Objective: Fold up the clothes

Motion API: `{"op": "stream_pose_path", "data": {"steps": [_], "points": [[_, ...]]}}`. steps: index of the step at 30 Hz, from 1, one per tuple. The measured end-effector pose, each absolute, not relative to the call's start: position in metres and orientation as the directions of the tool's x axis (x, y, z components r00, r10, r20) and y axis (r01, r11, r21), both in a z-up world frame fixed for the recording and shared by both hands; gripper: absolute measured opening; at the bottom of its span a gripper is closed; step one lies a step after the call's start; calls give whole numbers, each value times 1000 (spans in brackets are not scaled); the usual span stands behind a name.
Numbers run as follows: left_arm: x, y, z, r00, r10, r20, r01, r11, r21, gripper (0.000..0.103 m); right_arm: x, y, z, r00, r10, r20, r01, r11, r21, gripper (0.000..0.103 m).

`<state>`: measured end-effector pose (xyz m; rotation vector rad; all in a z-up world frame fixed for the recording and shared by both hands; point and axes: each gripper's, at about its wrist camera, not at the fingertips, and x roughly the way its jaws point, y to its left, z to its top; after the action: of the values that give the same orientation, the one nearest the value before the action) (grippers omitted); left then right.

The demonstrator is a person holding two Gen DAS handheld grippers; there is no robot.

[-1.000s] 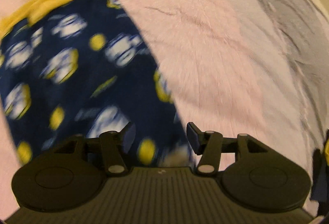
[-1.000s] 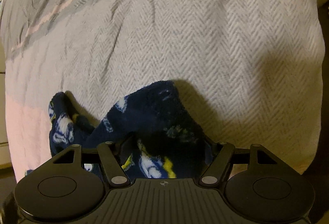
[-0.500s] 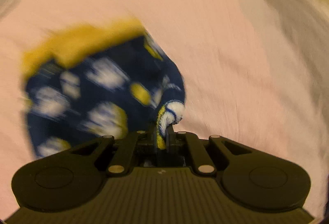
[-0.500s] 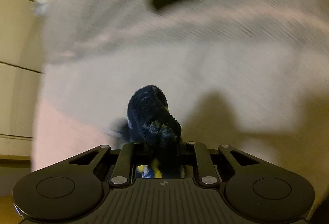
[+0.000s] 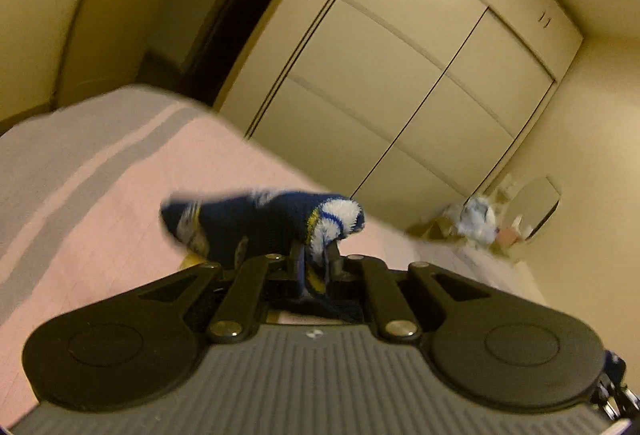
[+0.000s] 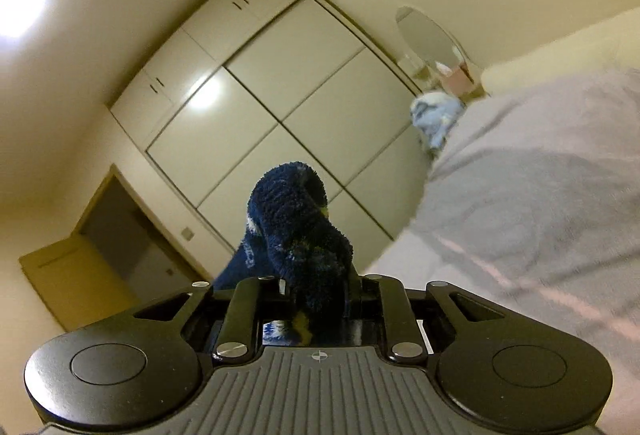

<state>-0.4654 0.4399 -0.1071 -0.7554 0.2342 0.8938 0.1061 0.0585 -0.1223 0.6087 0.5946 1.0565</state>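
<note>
A fleecy navy garment [image 5: 260,219] with white and yellow figures is lifted off the bed. In the left wrist view my left gripper [image 5: 316,259] pinches a white-and-yellow fold of it; its jaws are opening slightly, with the cloth still pressed between them. The rest of the cloth trails to the left over the pink blanket [image 5: 100,215]. In the right wrist view my right gripper [image 6: 316,287] is shut on a thick bunch of the same navy garment [image 6: 292,211], which sticks up past the fingers. Both grippers are raised and tilted.
A cream wardrobe [image 5: 380,75] with sliding doors fills the background. Beside the bed lie a light blue cloth pile [image 5: 476,219] and an oval mirror [image 5: 536,207]. The grey bedcover [image 6: 540,195] is at the right, and a dark doorway [image 6: 120,235] at the lower left.
Both grippers closed on the navy garment and lifted it off the bed. The views swung up from the blanket to the wardrobe and walls.
</note>
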Motion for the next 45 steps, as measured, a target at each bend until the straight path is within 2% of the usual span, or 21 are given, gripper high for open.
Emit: {"op": "stream_pose_path", "data": {"steps": [1, 3, 4, 5, 6, 7, 10, 14, 22, 27, 30, 31, 32, 35, 37, 39, 40, 41, 42, 43, 45], "points": [[-479, 418, -128, 601, 590, -539, -795, 374, -477, 13, 100, 43, -139, 371, 902, -219, -581, 410, 703, 22], [-502, 379, -191, 488, 481, -728, -873, 269, -408, 18, 92, 14, -186, 352, 813, -463, -449, 581, 679, 33], [-513, 364, -225, 402, 403, -822, -915, 199, -350, 16, 90, -1, -214, 323, 711, -625, -348, 703, 620, 46], [-524, 353, -250, 334, 345, -877, -942, 139, -304, 16, 87, -17, -244, 268, 571, -776, -240, 819, 520, 47], [-536, 343, -275, 271, 289, -918, -962, 85, -258, 16, 83, -34, -268, 220, 456, -862, -161, 889, 429, 47], [-548, 333, -299, 209, 228, -951, -978, 34, -207, 16, 79, -50, -284, 189, 390, -901, -108, 920, 376, 47], [-569, 324, -321, 119, 191, -974, -989, -68, -134, 16, 69, -77, -301, 161, 368, -916, -57, 930, 364, 48], [-565, 325, -307, 150, 259, -954, -985, -40, -166, 19, 75, -83, -297, 165, 444, -881, -79, 896, 437, 56], [-524, 312, -298, 203, 276, -940, -977, -8, -213, 21, 81, -80, -344, 130, 530, -838, -46, 848, 528, 58], [-521, 299, -307, 174, 261, -949, -980, -50, -193, 21, 88, -74, -400, 101, 602, -792, 127, 781, 611, 58], [-517, 300, -307, 168, 277, -946, -979, -69, -194, 29, 91, -66, -426, 89, 610, -787, 224, 758, 613, 56], [-513, 303, -308, 153, 287, -946, -983, -56, -176, 33, 92, -61, -429, 87, 608, -789, 210, 763, 612, 19], [-508, 306, -309, 135, 296, -945, -987, -41, -154, 35, 94, -56, -427, 83, 603, -793, 166, 776, 608, 4], [-487, 323, -318, 86, 331, -940, -996, 41, -76, 44, 96, -49, -406, 127, 585, -801, 1, 808, 590, 4], [-470, 341, -330, 73, 343, -937, -995, 95, -43, 50, 100, -52, -399, 141, 567, -811, -34, 822, 569, 5], [-452, 364, -346, 69, 348, -935, -988, 153, -16, 50, 103, -57, -399, 119, 567, -815, -15, 822, 570, 10], [-443, 376, -354, 66, 349, -935, -984, 176, -4, 50, 105, -58, -401, 103, 563, -820, 4, 824, 567, 29], [-435, 387, -361, 63, 349, -935, -981, 196, 7, 50, 103, -57, -401, 99, 552, -828, 17, 831, 556, 56], [-426, 400, -369, 64, 348, -935, -977, 211, 12, 51, 100, -56, -401, 112, 549, -828, 22, 832, 555, 68], [-418, 412, -378, 65, 347, -936, -974, 226, 16, 52, 96, -56, -401, 129, 552, -824, 25, 829, 559, 76], [-403, 436, -397, 50, 350, -935, -968, 247, 40, 52, 90, -53, -404, 153, 552, -819, 35, 826, 563, 76]]}}
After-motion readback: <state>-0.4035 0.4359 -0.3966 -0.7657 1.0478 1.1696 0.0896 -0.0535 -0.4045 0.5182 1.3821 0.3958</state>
